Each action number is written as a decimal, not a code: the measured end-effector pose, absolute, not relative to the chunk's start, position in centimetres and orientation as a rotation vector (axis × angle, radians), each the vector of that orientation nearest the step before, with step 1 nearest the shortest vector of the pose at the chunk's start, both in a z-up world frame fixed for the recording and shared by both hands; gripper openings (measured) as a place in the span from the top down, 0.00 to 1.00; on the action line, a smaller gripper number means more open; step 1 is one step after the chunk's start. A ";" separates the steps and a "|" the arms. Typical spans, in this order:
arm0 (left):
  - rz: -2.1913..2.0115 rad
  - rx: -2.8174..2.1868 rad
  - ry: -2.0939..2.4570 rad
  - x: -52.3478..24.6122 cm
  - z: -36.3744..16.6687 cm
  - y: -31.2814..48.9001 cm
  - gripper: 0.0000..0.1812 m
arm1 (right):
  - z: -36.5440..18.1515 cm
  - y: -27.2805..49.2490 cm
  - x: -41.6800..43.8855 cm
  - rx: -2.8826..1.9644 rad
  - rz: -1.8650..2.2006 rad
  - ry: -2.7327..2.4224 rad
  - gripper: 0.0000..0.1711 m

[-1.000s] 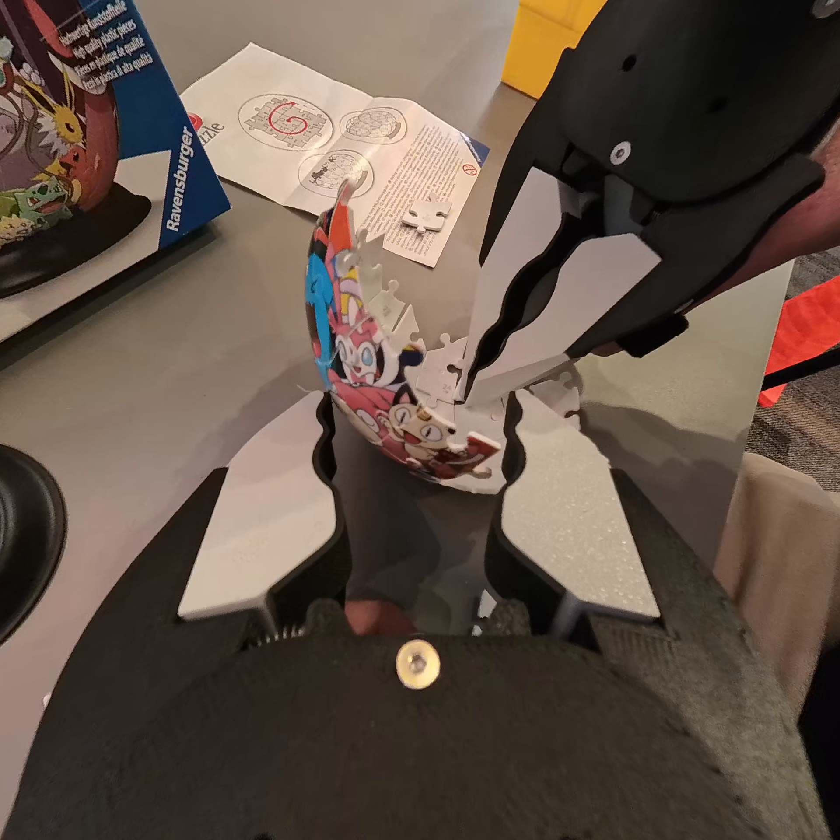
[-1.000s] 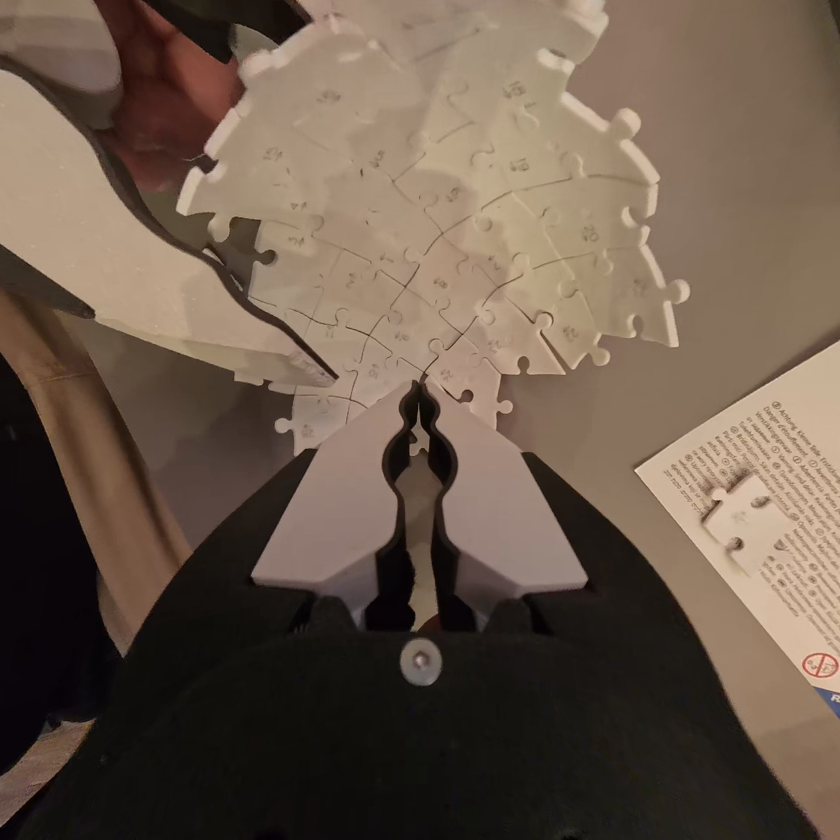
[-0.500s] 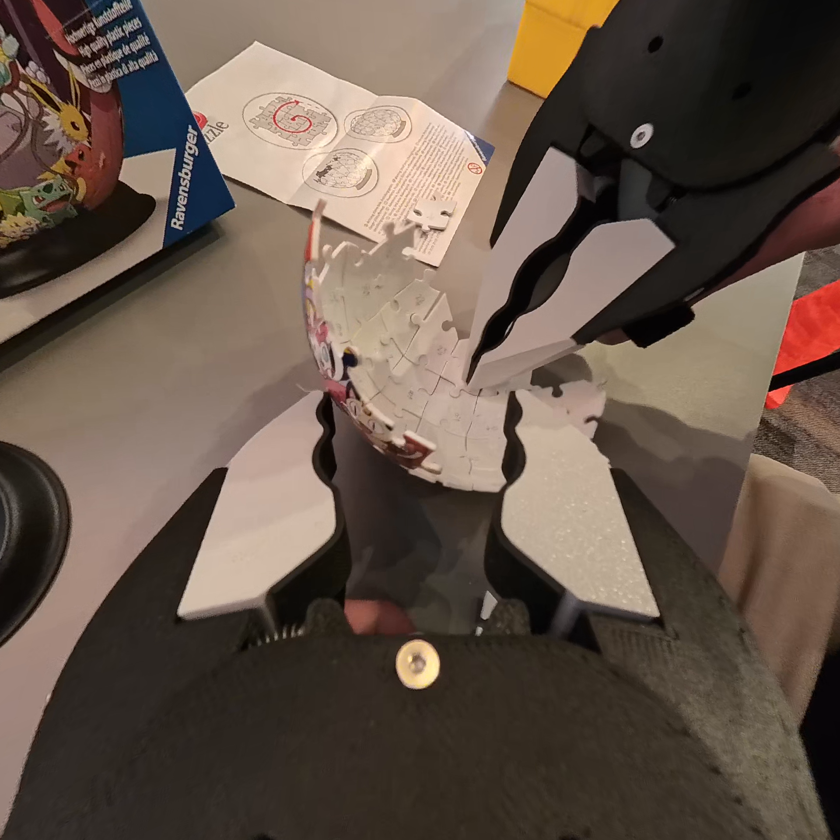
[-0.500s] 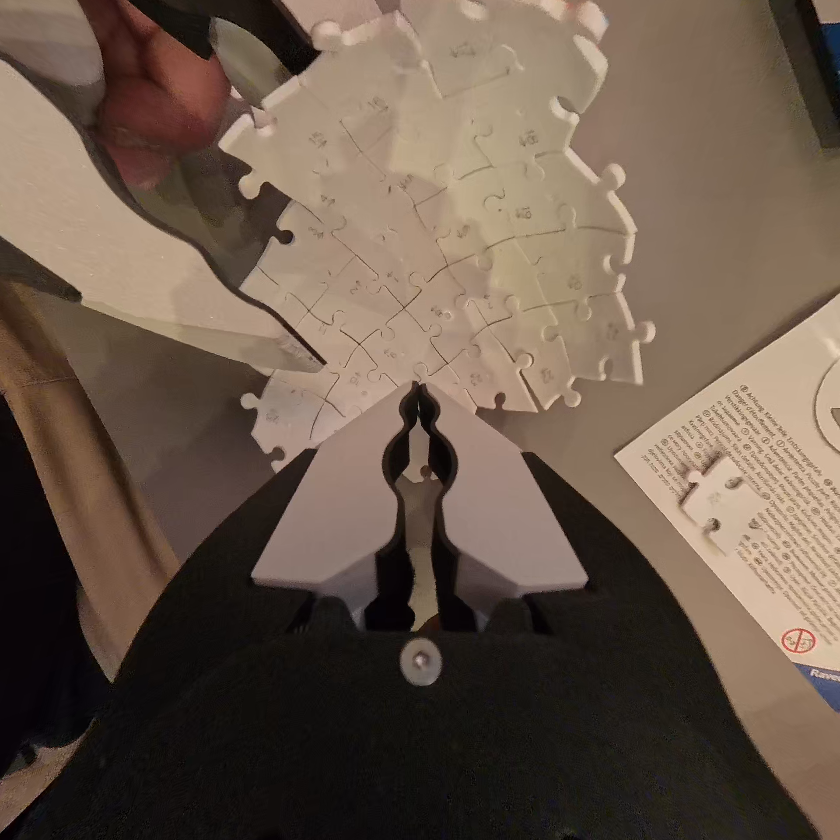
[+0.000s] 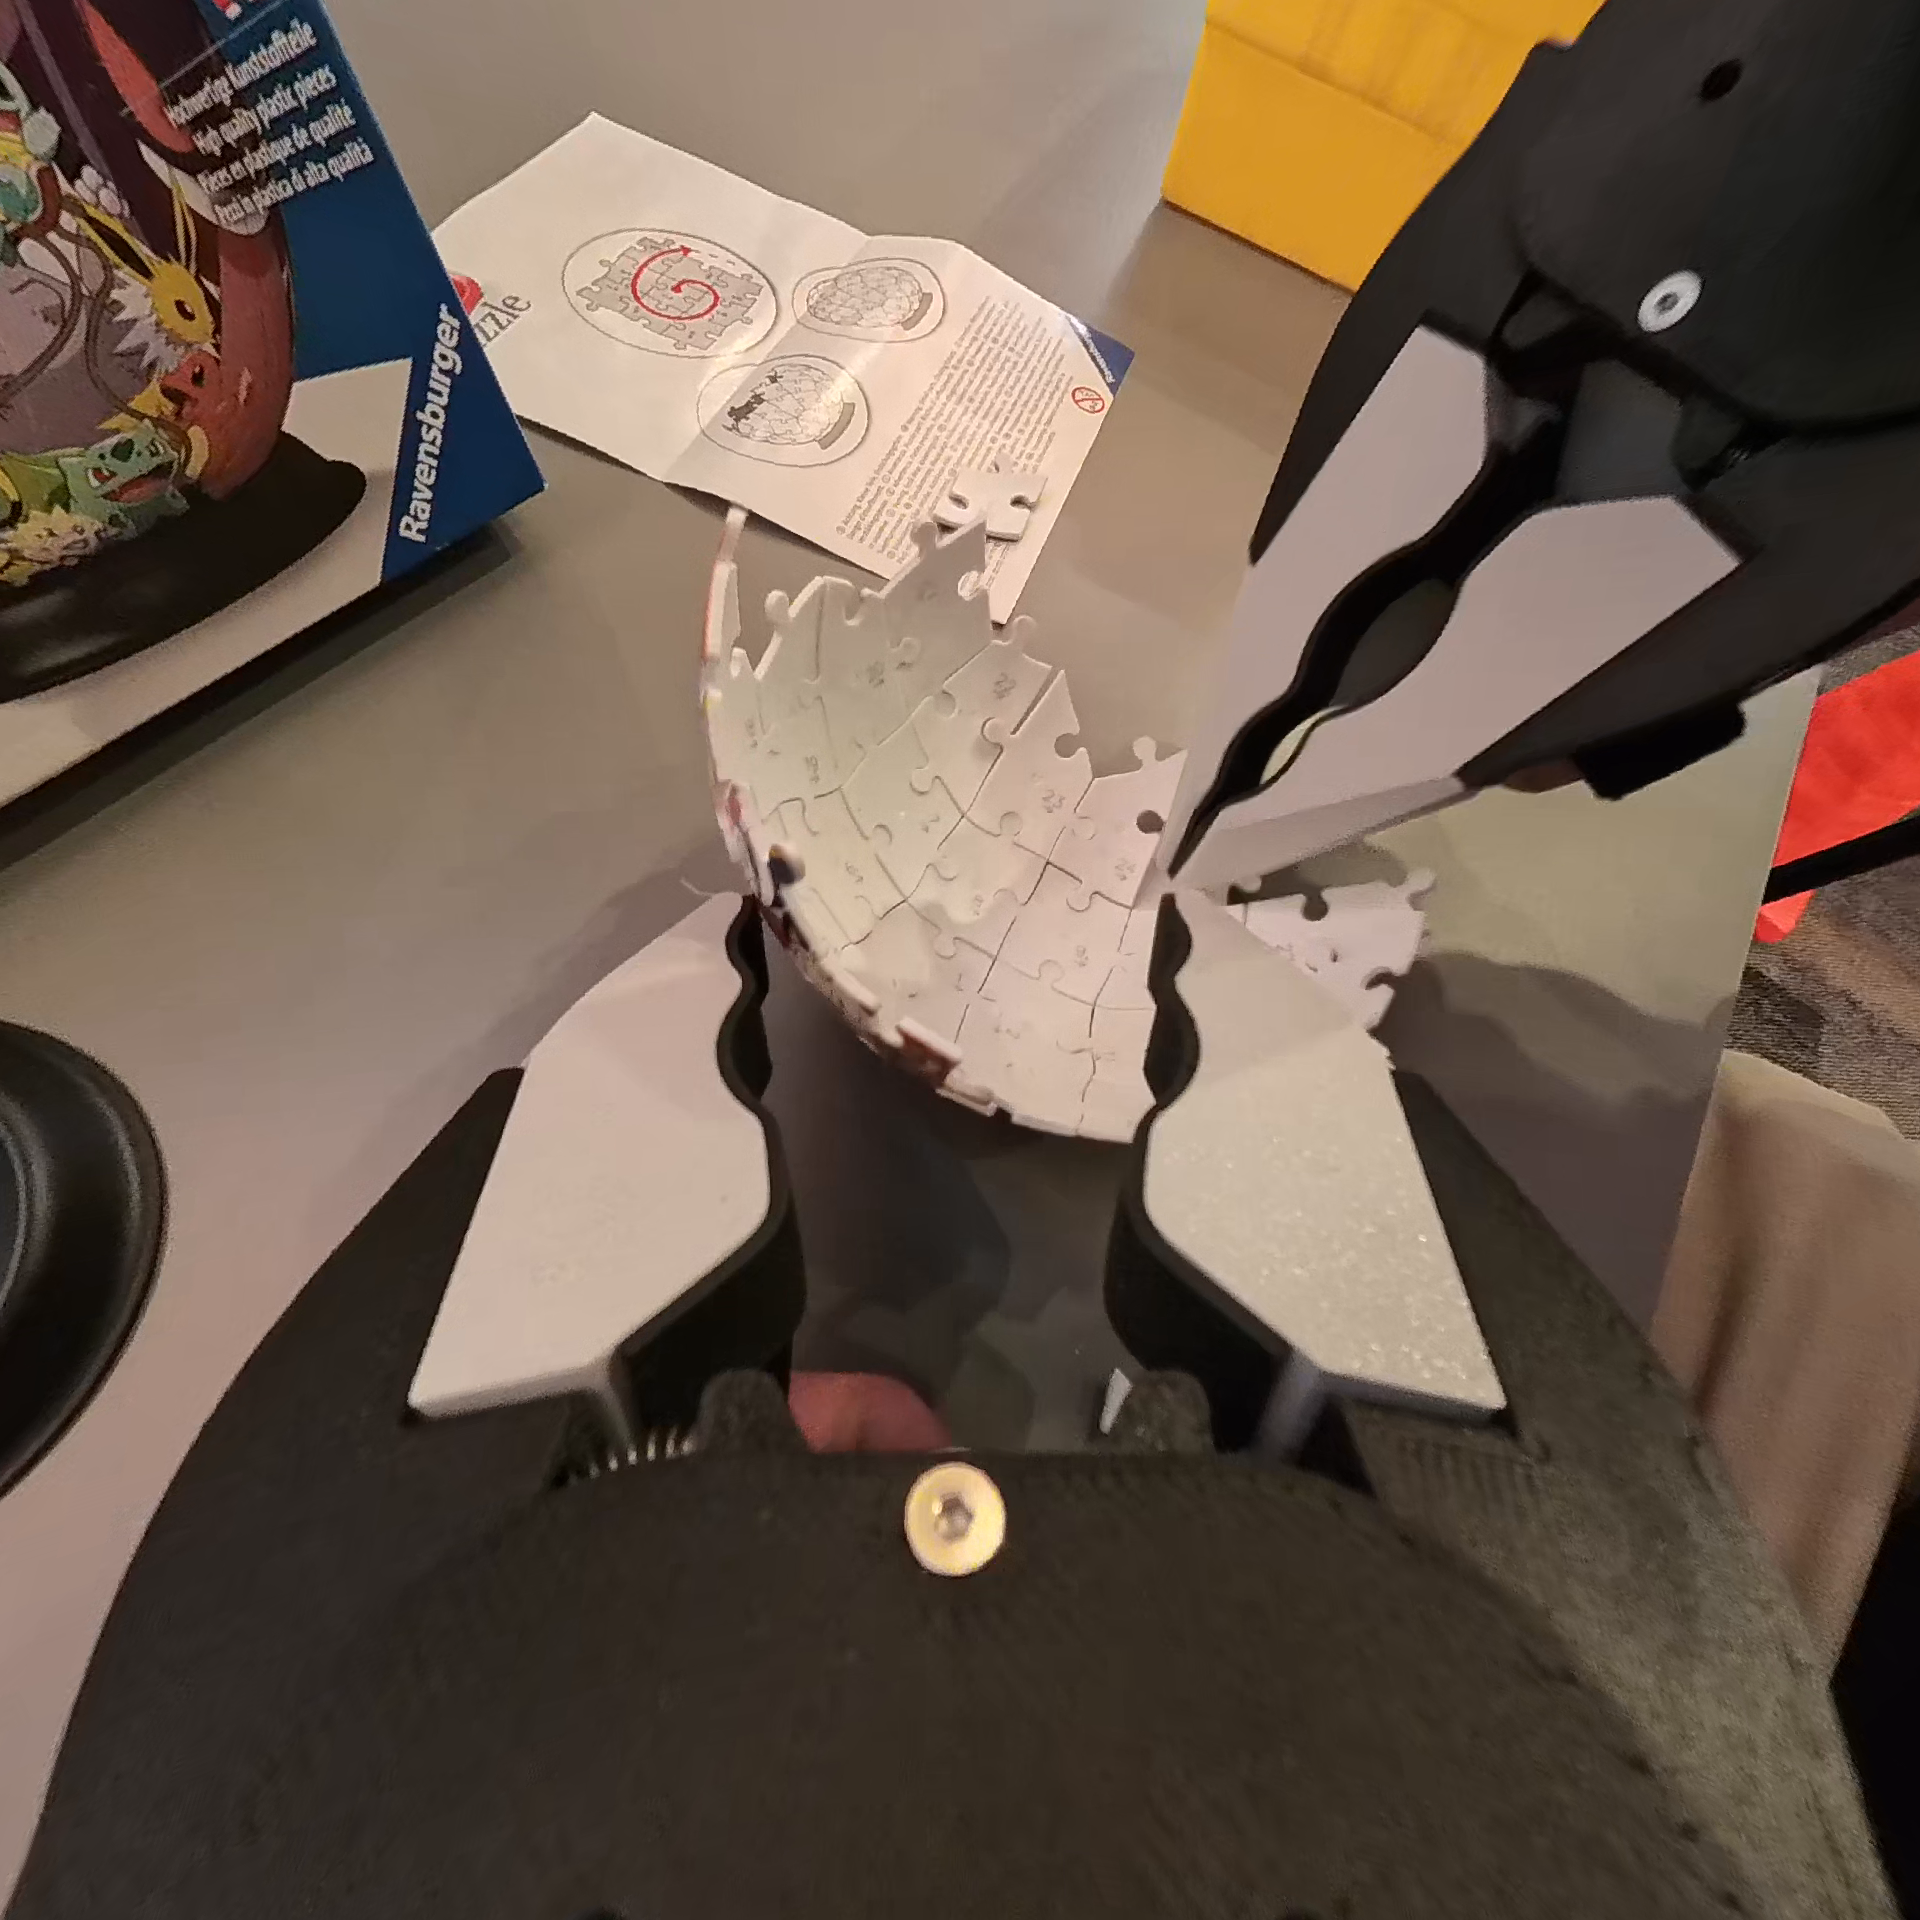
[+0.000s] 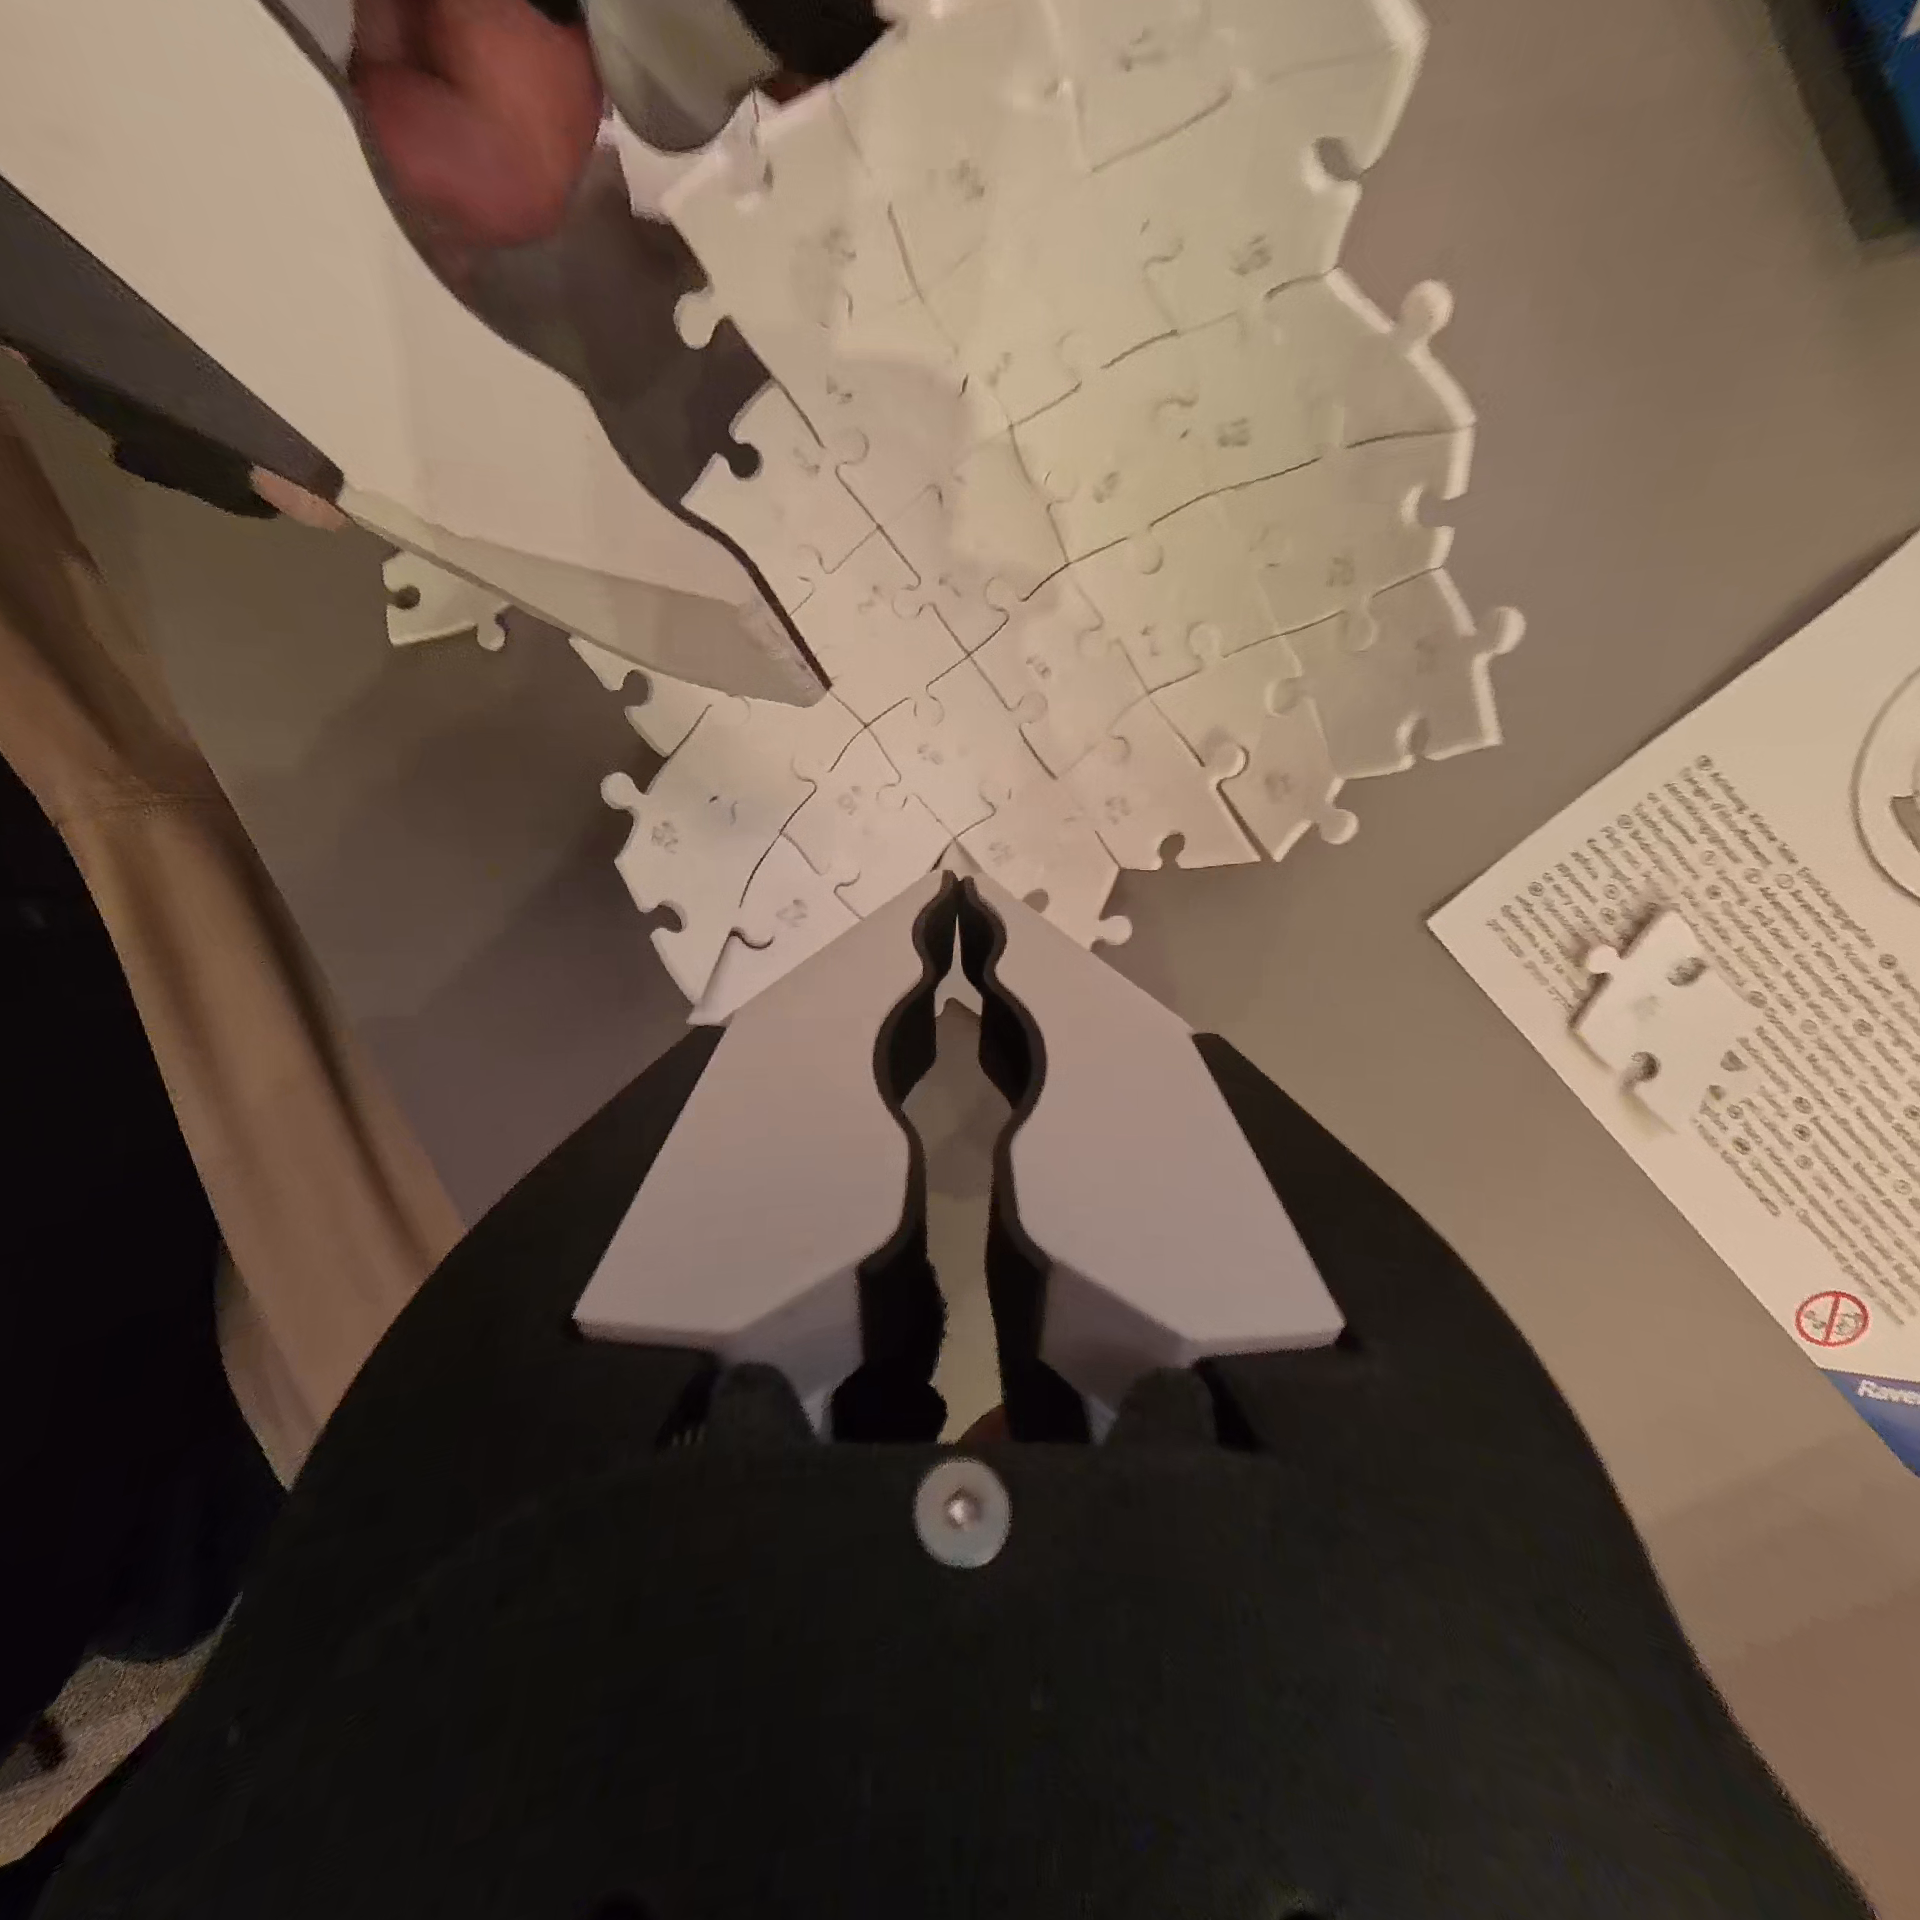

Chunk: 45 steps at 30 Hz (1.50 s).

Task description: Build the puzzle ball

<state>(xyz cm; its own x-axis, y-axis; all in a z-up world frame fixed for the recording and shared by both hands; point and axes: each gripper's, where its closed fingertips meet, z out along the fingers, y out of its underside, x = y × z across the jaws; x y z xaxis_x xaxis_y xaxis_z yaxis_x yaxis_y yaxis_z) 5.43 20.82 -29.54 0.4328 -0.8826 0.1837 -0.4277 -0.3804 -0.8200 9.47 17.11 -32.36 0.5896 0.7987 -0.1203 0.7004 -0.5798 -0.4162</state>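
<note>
The partly built puzzle ball (image 5: 935,831) is a curved shell of joined pieces, its white numbered inside facing both cameras (image 6: 1091,520). A strip of its coloured outside shows at the left rim. My right gripper (image 6: 957,896) is shut on the shell's edge and holds it above the grey table; it also shows in the left wrist view (image 5: 1179,868). My left gripper (image 5: 956,940) is open, with the shell's lower part between its fingers. One left finger (image 6: 665,613) lies against the shell's inside. A loose white piece (image 5: 992,497) lies on the instruction sheet (image 5: 727,343).
The puzzle box (image 5: 208,312) lies at the far left and a black round stand (image 5: 62,1226) at the left edge. A yellow block (image 5: 1330,125) stands at the back. The table edge, a beige surface (image 5: 1787,1299) and something orange-red (image 5: 1860,790) are at the right. Between my right fingertips and the loose white piece (image 5: 992,497) there is roughly 12 centimeters. Look for it in the right wrist view (image 6: 1669,1025) too.
The shell has turned in the shut right gripper: its coloured outside faced the left camera, now the white inside does. The left gripper stays open around its lower part.
</note>
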 end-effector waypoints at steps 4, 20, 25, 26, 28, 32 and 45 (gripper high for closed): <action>-0.811 -1.967 1.110 5.7 -29.3 20.7 0.61 | -32.8 17.0 9.6 -2.502 0.404 -1.230 1.00; -0.755 -1.937 1.152 6.7 -29.8 19.3 0.61 | -33.4 16.6 9.9 -2.479 0.363 -1.224 1.00; -0.710 -1.912 1.176 7.0 -29.8 19.0 0.61 | -33.3 16.3 9.9 -2.318 0.297 -1.255 1.00; -0.702 -1.905 1.183 7.0 -29.8 18.9 0.61 | -33.3 16.3 10.0 -2.281 0.289 -1.262 1.00; -0.694 -1.899 1.192 7.1 -29.9 18.6 0.61 | -33.3 16.1 10.0 -2.219 0.277 -1.273 1.00; -0.665 -1.868 1.202 7.4 -29.5 18.4 0.61 | -33.3 16.0 10.0 -2.131 0.304 -1.287 1.00; -0.596 -1.797 1.238 8.1 -28.8 17.9 0.60 | -33.2 16.2 10.0 -2.073 0.234 -1.272 1.00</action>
